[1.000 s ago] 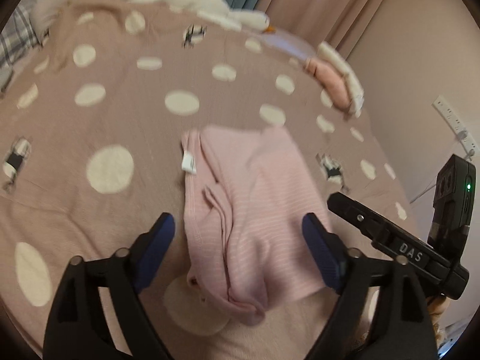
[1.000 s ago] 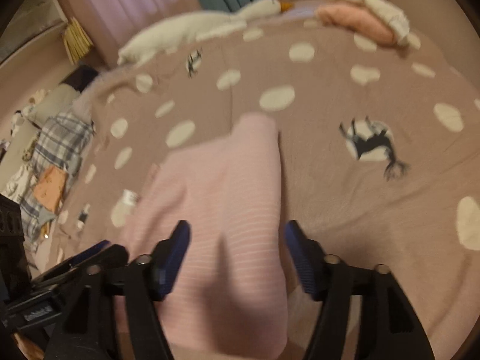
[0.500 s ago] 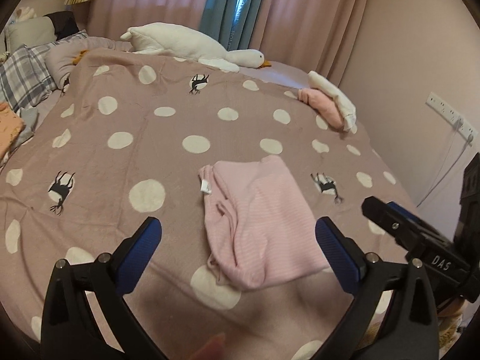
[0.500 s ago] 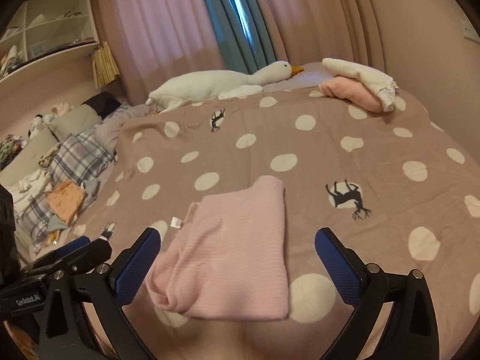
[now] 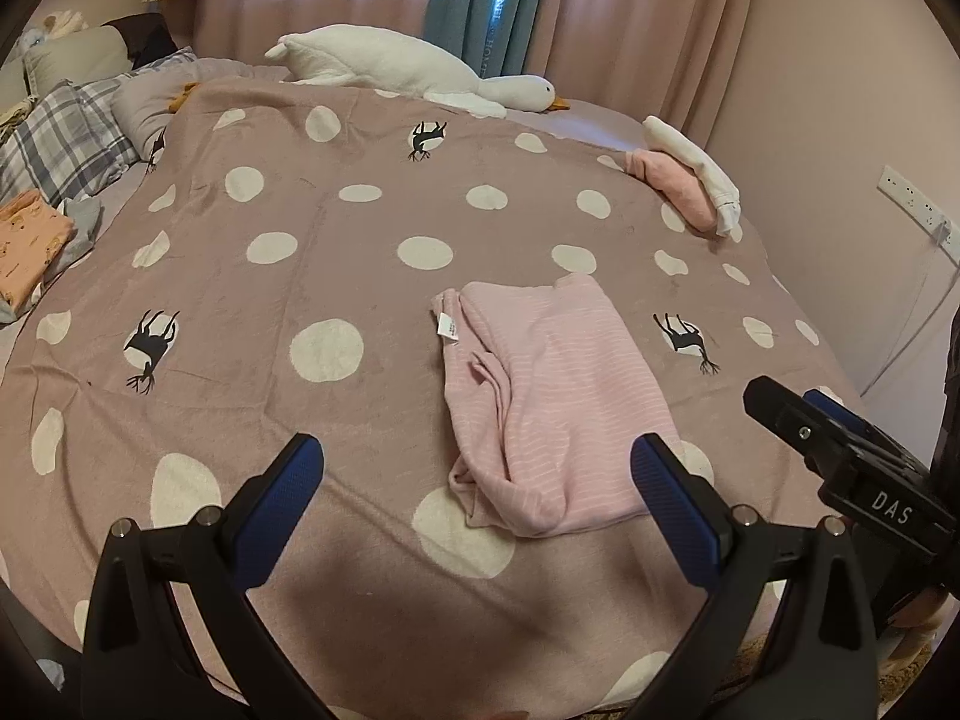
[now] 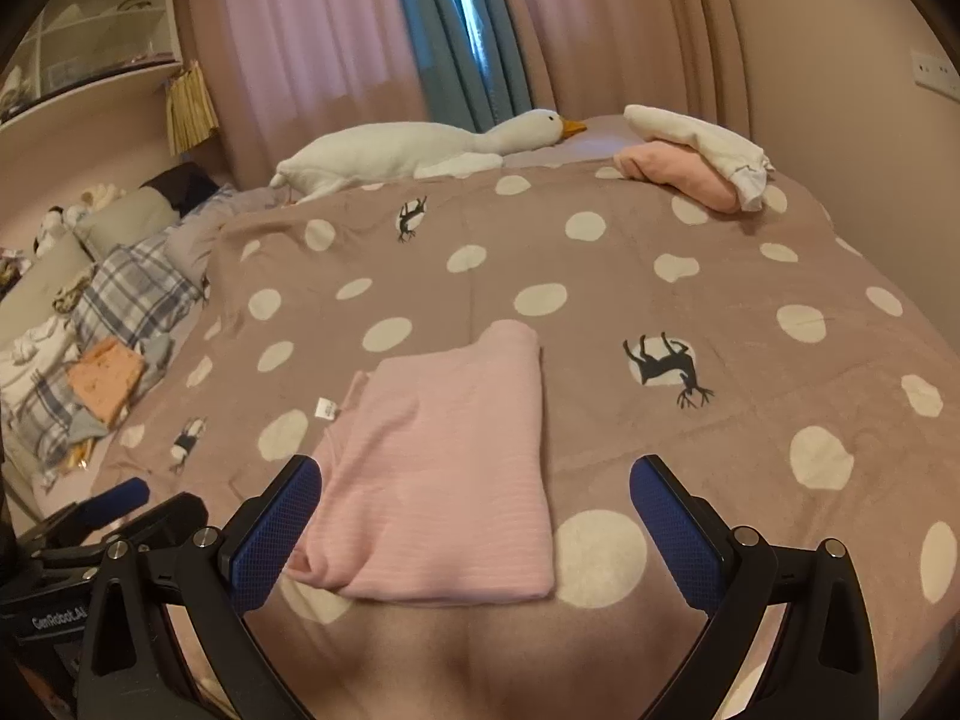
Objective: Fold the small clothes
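A folded pink garment point(image 5: 552, 402) lies flat near the front edge of the bed point(image 5: 360, 276), on its polka-dot blanket, a white tag at its left edge. The left gripper point(image 5: 477, 480) and right gripper point(image 6: 474, 501) hover just above it, jaws spread wide and holding nothing. A plush goose point(image 6: 420, 150) lies by the curtains.

Pink curtains point(image 6: 312, 30) behind polka-dot bedspread point(image 6: 600, 252), beige wall point(image 5: 840, 90)
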